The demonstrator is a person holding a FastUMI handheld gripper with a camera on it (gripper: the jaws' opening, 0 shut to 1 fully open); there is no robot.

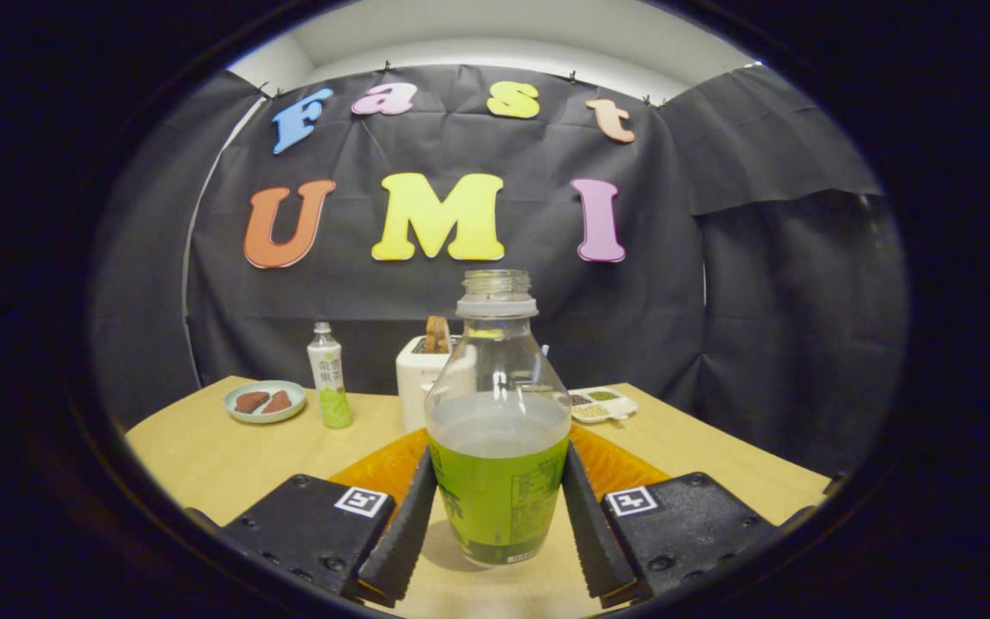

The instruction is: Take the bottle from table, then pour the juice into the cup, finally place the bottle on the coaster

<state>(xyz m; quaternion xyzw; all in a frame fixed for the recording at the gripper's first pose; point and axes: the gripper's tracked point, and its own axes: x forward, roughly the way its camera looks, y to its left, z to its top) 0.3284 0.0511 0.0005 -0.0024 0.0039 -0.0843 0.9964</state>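
An uncapped clear bottle (498, 430) with a green label, about half full of pale juice, stands upright between my fingers. My gripper (498, 464) is shut on it, one finger (405, 524) pressing its left side and the other (585, 524) its right. Its base sits at or just above the wooden table (203, 456); I cannot tell whether it touches. An orange ribbed coaster (375, 468) lies flat just beyond the fingers, behind the bottle and partly hidden by it.
Beyond the coaster stands a white toaster (422, 378) with bread in it. A small capped bottle (329, 378) and a pale plate (264, 401) of brown pieces sit back left. A white divided dish (602, 404) sits back right.
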